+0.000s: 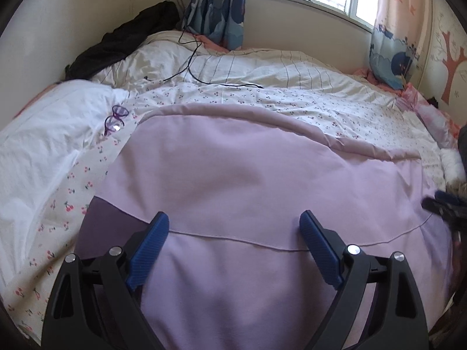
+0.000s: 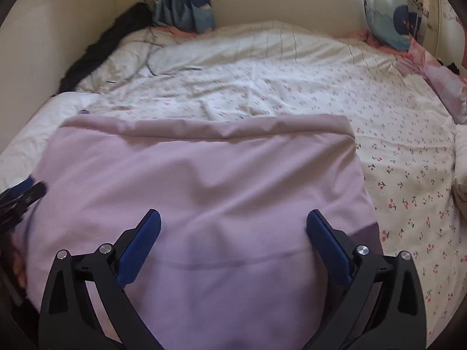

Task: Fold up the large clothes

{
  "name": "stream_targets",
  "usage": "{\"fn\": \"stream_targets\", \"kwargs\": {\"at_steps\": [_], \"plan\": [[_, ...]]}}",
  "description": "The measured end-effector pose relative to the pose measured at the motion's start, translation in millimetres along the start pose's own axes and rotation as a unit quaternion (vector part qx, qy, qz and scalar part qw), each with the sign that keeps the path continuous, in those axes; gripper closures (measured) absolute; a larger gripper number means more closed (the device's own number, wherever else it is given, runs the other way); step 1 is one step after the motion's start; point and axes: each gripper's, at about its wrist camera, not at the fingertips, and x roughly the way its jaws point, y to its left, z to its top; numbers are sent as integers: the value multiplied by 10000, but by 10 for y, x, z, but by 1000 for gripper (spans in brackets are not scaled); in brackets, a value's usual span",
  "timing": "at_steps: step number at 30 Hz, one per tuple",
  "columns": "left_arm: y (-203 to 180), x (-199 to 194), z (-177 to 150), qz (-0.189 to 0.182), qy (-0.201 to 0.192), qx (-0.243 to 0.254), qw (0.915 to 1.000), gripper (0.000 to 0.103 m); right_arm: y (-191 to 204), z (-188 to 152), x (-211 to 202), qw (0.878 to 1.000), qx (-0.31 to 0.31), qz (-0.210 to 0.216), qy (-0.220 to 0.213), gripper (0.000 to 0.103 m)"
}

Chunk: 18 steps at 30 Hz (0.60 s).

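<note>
A: Lilac cloth (image 1: pixel 248 175) fills most of what we see, spread flat on the cherry-print bedsheet (image 1: pixel 335 108). Where do our tongs stand over it?

B: We have the left gripper (image 1: pixel 235 223) above the near part of the cloth, its blue pads wide apart with nothing between them. A thin hem line runs across the cloth from one pad to the other, just beyond the tips.

A: And the other side?

B: We see the right gripper (image 2: pixel 233 221) spread just as wide, also empty, over the cloth's right half. A faint seam crosses between its fingers too. The cloth's right edge lies just outside its right finger (image 2: pixel 324 233), and beyond that only bedsheet.

A: Do the two tongs see each other?

B: Yes. From the left view, the right one shows as a dark blur at the far right edge; from the right view, the left one sits at the far left edge, over the cloth's border.

A: What lies ahead of us?

B: The cloth's far edge is rolled over into a soft ridge ahead of both tongs. Past it, ahead and to the left of the left gripper, purple glasses (image 1: pixel 115 121) rest by a white pillow (image 1: pixel 43 134). Farther ahead a black cable (image 1: pixel 192 61) trails over the striped quilt (image 1: pixel 277 64).
</note>
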Motion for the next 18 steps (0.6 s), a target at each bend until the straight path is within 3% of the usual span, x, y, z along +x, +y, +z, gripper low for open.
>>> {"fn": "stream_targets", "kwargs": {"at_steps": [3,5,7,9,15,18], "plan": [[30,-29,-32,17,-77,-136,9999,16,259,-206,103,9983,-424,-61,402,6],[48,-109,-59,86,-168,-225,9996,16,368,-332,126,9960,-779,-324,296,6],[96,-304,-159,57,-337,-470,9983,16,345,-297,64,9970,-549,-271,483,6],[163,-499,-279,2,-515,-783,9956,13,388,-256,-114,9984,-397,-11,398,6],[243,-908,-641,-46,-821,-1246,9888,10,756,-5,-191,9963,-778,-78,355,6],[309,-958,-730,-65,-777,-1383,9873,9,948,-85,250,9890,-979,-288,1068,6]]}}
